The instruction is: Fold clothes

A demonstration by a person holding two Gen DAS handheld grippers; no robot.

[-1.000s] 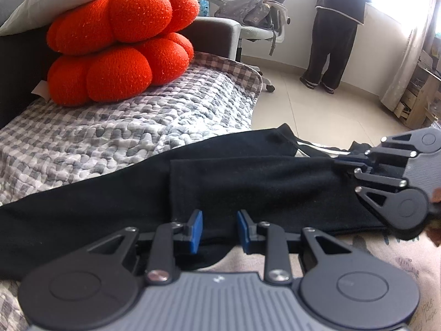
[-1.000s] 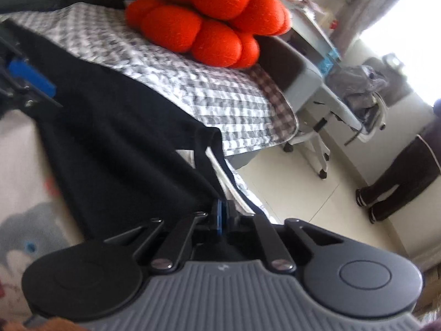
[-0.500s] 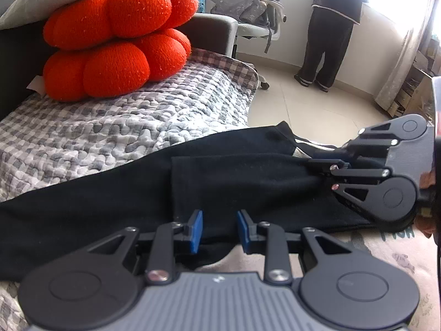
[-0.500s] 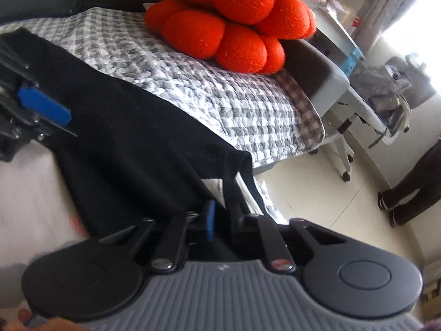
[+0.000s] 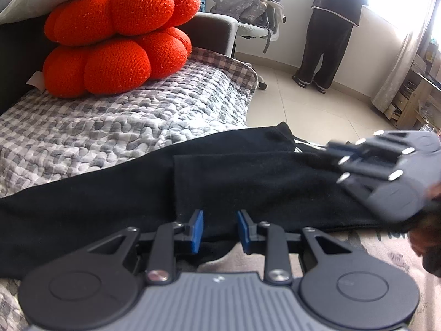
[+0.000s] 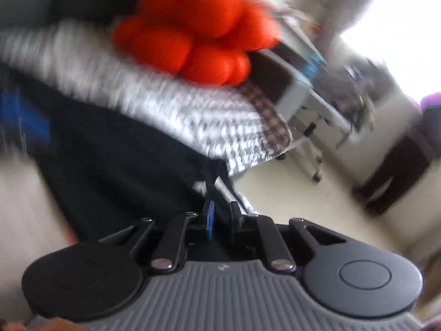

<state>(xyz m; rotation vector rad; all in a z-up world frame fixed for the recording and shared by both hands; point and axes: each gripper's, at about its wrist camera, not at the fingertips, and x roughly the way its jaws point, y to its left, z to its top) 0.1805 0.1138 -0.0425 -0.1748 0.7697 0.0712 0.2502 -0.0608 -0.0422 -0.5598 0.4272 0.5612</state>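
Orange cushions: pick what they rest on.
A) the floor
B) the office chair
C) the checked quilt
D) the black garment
C: the orange cushions sit stacked on the checked quilt, apart from the black garment spread in front and well clear of the floor and the office chair.

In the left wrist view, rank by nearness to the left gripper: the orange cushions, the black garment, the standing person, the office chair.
From the left gripper:
1. Black garment, right at the fingertips.
2. Orange cushions, upper left on the checked blanket.
3. Office chair and standing person, far back by the window; too close to call.
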